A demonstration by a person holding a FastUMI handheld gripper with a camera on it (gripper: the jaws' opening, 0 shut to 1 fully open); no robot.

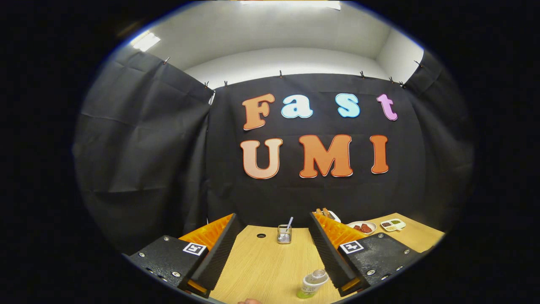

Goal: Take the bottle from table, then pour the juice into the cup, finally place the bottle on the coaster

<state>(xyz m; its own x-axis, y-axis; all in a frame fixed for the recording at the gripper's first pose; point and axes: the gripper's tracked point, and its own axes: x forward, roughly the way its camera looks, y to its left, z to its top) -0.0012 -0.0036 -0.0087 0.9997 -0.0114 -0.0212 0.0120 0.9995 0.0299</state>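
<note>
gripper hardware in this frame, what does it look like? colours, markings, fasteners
The gripper has two fingers with black ribbed pads on orange ribbed backing. Each sits on a black textured block with silver screws and one square black-and-white marker.

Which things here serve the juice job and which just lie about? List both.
For the job:
- bottle, low between the fingers, beside the right one
- gripper, fingers open, holding nothing

Lying about:
- wire holder with a straw, beyond the fingers
- plate of red food
- small divided dish
</note>
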